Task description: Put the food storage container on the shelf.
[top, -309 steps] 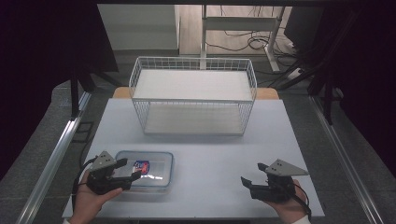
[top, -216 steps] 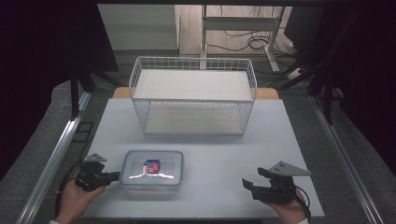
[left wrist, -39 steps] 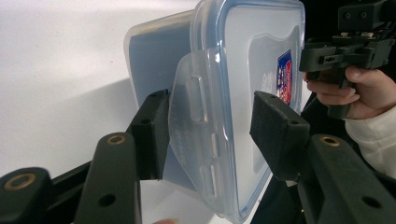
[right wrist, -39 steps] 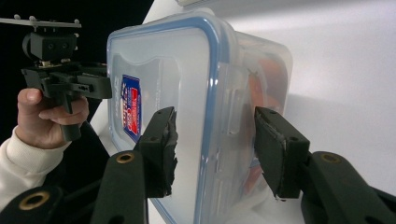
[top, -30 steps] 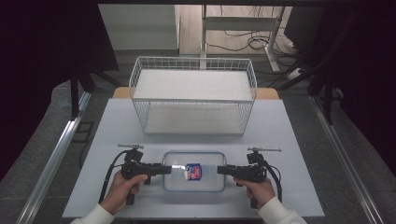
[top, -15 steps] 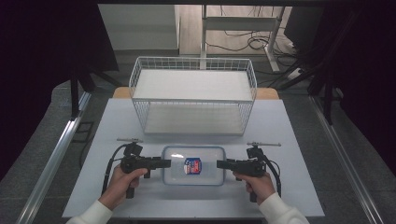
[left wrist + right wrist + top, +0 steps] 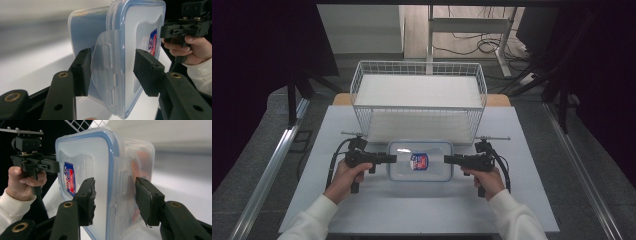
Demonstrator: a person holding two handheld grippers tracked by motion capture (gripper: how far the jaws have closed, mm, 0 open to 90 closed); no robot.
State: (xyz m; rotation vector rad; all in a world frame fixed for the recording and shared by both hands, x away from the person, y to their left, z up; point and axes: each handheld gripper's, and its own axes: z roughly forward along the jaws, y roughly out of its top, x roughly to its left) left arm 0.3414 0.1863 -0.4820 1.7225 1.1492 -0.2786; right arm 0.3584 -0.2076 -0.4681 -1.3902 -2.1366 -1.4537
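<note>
- The container point(image 7: 130, 50) is cut off by the top edge of the left gripper view; its bottom corner is hidden behind the jaws.
- Contents are blurred through the clouded wall; only an orange shape can be made out in the right gripper view.
- The label point(image 7: 419, 161) print is too small to be read.
- Both forearms are cut off by the bottom edge of the high view.

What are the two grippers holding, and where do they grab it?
The box. The left gripper clamps the latch on one short end, the right gripper the latch on the other.
</note>
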